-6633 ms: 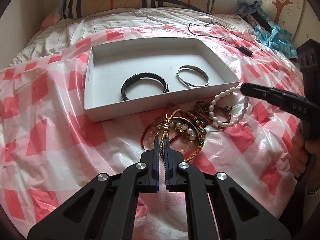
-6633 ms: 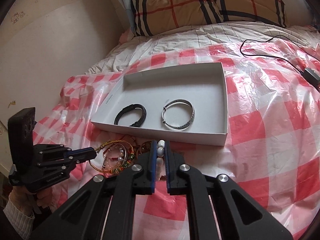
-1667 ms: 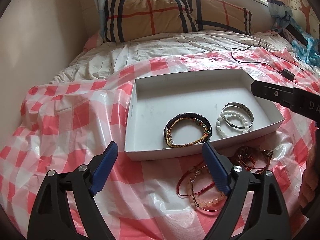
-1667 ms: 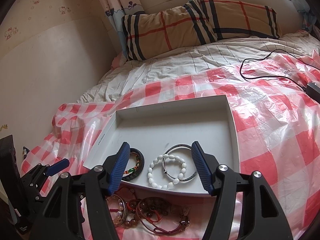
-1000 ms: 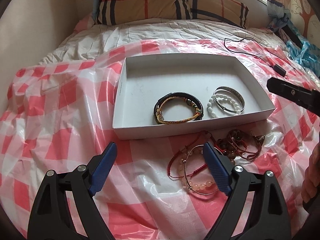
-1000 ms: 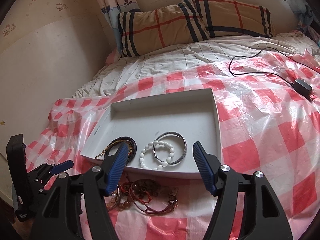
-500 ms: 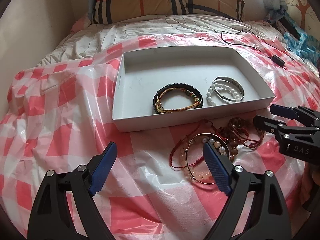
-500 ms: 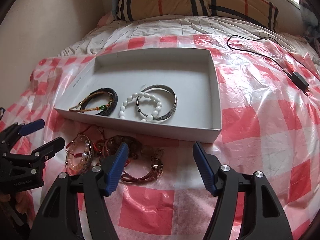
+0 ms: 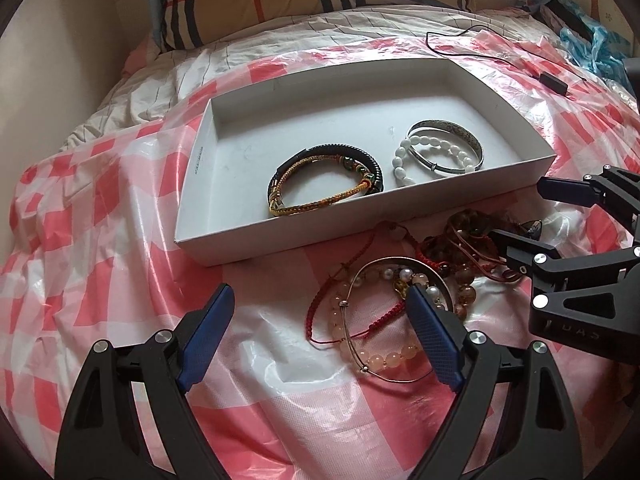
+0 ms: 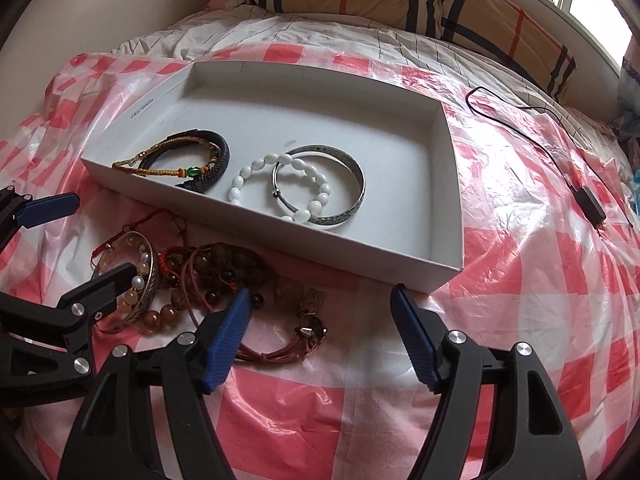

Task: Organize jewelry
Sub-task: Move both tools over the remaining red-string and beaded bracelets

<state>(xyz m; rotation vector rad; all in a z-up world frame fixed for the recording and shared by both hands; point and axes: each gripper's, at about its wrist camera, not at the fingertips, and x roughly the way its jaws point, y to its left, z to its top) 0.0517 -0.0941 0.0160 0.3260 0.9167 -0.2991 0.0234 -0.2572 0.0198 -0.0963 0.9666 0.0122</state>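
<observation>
White cardboard tray [image 9: 248,246] holds four bracelets: black braided, gold cord, white oval beads, engraved silver bangle [image 10: 352,184]. Tangled beaded pile [image 9: 400,300] lies near side, outside. Left gripper [image 9: 320,320] spread, empty; right gripper [image 10: 320,320] just widened, empty.

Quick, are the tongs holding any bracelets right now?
Left tongs: open, holding nothing.
Right tongs: open, just been opening wider, holding nothing.

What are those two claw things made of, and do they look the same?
They match. The left claw and right claw are black plastic frames with triangular cut-outs and silver round screws. Each has two long fingers faced with ribbed blue pads. The right claw's body carries faint raised lettering, seen from the left camera. No cables show.
</observation>
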